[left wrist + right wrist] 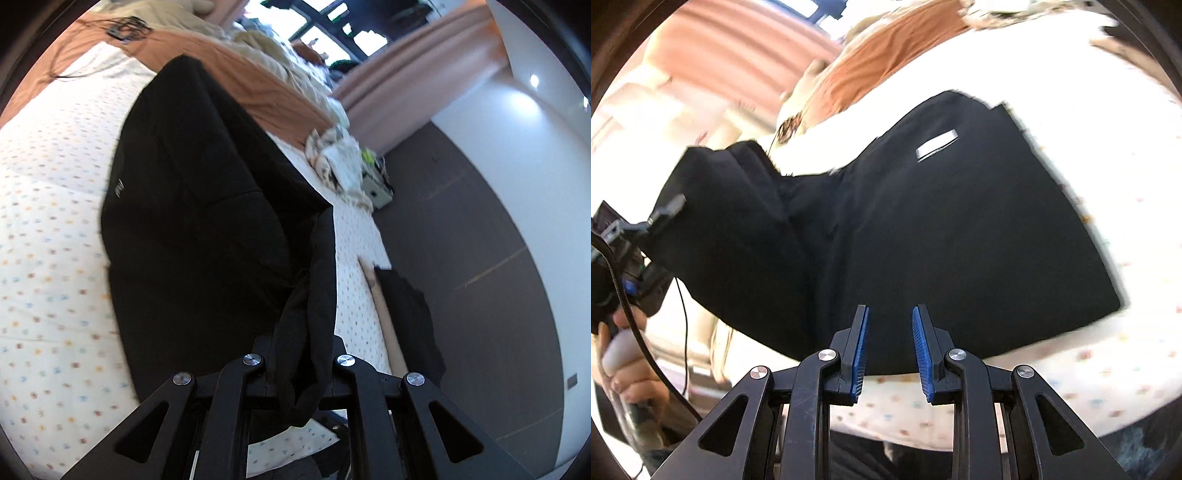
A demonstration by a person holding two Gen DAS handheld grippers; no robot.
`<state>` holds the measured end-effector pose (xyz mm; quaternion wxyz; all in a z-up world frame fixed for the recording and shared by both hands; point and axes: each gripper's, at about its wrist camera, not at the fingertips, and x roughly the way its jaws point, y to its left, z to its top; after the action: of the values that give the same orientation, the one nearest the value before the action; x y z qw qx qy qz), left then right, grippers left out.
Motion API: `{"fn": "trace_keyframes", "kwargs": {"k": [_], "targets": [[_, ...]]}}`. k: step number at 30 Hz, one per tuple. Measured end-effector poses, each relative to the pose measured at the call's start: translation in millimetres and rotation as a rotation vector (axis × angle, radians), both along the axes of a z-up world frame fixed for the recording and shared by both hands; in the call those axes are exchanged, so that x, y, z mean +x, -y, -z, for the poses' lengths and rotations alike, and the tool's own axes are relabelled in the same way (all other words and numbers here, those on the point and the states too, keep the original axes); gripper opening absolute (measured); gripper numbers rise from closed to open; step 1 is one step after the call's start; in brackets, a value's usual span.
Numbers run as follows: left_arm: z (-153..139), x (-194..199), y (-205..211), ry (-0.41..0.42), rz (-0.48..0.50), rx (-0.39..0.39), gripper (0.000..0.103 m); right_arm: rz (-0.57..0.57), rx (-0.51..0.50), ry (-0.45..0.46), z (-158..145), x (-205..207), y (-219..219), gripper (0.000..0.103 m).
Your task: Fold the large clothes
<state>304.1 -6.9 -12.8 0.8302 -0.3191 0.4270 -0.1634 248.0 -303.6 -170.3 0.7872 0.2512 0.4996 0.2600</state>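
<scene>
The big black fabric garment (pixel 192 206) is spread over the bed's white sheet with small coloured dots (pixel 48 229), filling the middle of the left wrist view and running from the upper centre down to the bottom. The left gripper (pixel 301 360) at the bottom centre of that view has its jaws clamped on a bunched-up fold of the black cloth, which hangs in a twisted rope between the two sides. An orange-brown blanket (pixel 236 74) crosses the upper part of the frame, and a crumpled pile of cream-coloured cloth (pixel 340 158) sits near the bed edge, right of centre. The dark grey floor (pixel 480 240) takes up the right side.

In the right wrist view the same black garment (pixel 923 229) covers the centre of the frame, with a small white rectangular label (pixel 936 144) showing in the upper middle. The right gripper (pixel 890 332) is at the bottom centre, jaws moderately apart with nothing between the blue ribbed pads (pixel 859 350); its tips sit over the near edge of the garment. At the far left of this frame you can see the person's hand (pixel 624 365) holding the other gripper's handle, with a lifted corner of the black cloth going to it. Picture's kinda blurry here.
</scene>
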Motion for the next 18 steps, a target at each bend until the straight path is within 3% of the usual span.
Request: {"fn": "trace_keyframes", "kwargs": {"k": [6, 14, 16, 18], "targets": [[37, 29, 62, -0.084, 0.1, 0.059, 0.009, 0.114, 0.001, -0.015, 11, -17, 53, 0.025], [72, 38, 127, -0.172, 0.215, 0.14, 0.009, 0.214, 0.016, -0.03, -3, -19, 103, 0.025], [70, 37, 138, -0.167, 0.248, 0.154, 0.013, 0.223, 0.018, -0.027, -6, -21, 106, 0.025], [68, 37, 142, -0.175, 0.272, 0.153, 0.034, 0.227, 0.018, -0.023, -7, -23, 108, 0.026]]}}
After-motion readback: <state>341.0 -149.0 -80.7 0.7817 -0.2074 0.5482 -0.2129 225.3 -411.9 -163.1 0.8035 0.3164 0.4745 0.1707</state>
